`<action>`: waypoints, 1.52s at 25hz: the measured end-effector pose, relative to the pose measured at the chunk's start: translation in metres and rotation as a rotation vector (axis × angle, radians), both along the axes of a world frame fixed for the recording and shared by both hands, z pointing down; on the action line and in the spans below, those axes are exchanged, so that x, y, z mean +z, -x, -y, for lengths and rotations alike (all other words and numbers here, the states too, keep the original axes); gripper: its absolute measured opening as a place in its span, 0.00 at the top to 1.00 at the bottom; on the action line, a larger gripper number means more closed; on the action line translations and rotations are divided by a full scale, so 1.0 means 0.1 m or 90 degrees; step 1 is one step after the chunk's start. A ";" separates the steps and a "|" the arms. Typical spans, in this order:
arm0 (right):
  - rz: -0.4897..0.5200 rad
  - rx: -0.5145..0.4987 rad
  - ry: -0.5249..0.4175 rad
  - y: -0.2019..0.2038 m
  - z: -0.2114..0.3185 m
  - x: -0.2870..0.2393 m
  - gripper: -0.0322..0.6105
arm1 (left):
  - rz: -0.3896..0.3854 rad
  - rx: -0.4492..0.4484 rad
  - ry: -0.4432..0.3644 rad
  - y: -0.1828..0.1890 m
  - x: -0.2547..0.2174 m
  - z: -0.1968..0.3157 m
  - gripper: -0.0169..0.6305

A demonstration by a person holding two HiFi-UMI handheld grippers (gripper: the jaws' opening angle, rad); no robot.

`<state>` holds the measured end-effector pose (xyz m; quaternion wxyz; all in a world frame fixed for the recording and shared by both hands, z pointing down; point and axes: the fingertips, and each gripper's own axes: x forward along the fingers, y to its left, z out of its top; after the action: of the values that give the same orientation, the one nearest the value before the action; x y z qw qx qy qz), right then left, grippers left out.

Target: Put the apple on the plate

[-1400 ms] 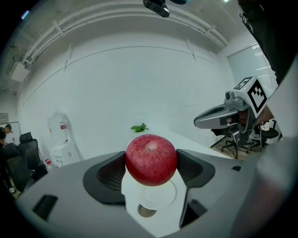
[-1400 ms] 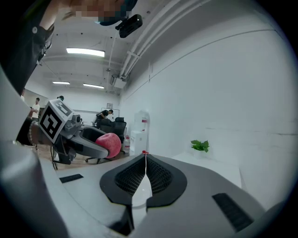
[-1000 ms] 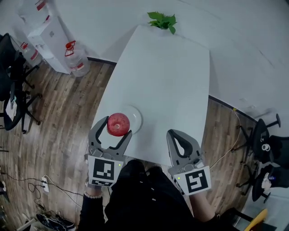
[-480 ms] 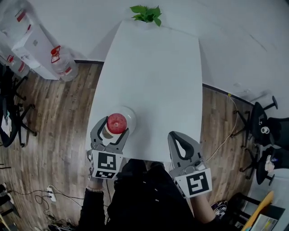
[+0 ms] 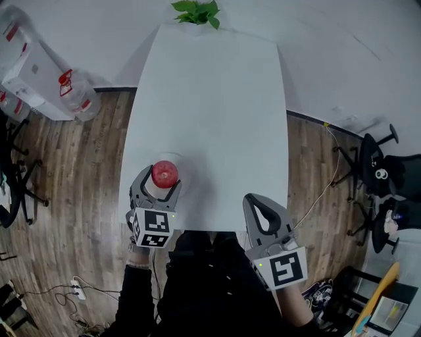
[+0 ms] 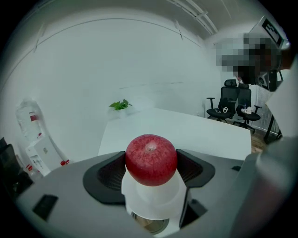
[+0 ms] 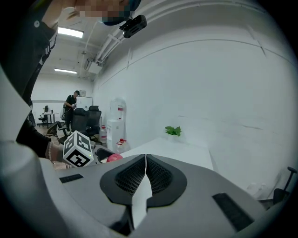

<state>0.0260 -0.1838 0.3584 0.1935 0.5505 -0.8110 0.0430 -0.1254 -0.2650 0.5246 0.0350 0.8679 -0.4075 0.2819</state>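
A red apple (image 5: 164, 174) sits between the jaws of my left gripper (image 5: 162, 180), which is shut on it. It is over a small white plate (image 5: 177, 160) near the table's front left corner. In the left gripper view the apple (image 6: 151, 159) touches both pads, with the plate (image 6: 151, 199) right beneath it; I cannot tell whether the apple touches the plate. My right gripper (image 5: 254, 199) is shut and holds nothing, at the table's front edge to the right. In the right gripper view its jaws (image 7: 145, 168) meet, and the apple (image 7: 114, 158) shows far left.
The long white table (image 5: 210, 99) runs away from me, with a green plant (image 5: 196, 12) at its far end. A water bottle (image 5: 75, 93) and white boxes stand on the wood floor at left. Office chairs (image 5: 376, 178) stand at right.
My left gripper has carried the apple from the plate's left edge to directly over the plate. The right gripper has stayed shut in much the same place.
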 end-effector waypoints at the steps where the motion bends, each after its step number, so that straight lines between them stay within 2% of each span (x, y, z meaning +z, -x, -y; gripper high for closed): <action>1: -0.001 0.003 0.000 -0.01 0.00 0.01 0.88 | 0.000 0.000 0.005 -0.01 0.04 0.02 0.44; 5: -0.008 0.011 0.018 -0.04 -0.04 0.05 0.88 | -0.034 -0.015 0.041 -0.04 0.20 0.06 0.44; 9: -0.014 0.019 0.033 -0.09 -0.07 0.05 0.88 | -0.046 -0.020 0.043 -0.06 0.19 0.13 0.44; 19: -0.026 0.023 0.048 -0.11 -0.14 0.13 0.88 | 0.010 -0.011 0.058 -0.08 0.53 0.13 0.44; 30: -0.027 0.013 0.056 -0.10 -0.15 0.18 0.88 | 0.041 0.014 0.022 -0.15 0.57 0.11 0.44; 38: -0.033 0.006 0.047 -0.08 -0.12 0.15 0.88 | -0.012 -0.012 0.061 -0.11 0.58 0.13 0.44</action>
<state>0.0343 -0.1714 0.3738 0.2342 0.5477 -0.8010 0.0598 -0.1142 -0.2775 0.5822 0.0828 0.8638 -0.4016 0.2926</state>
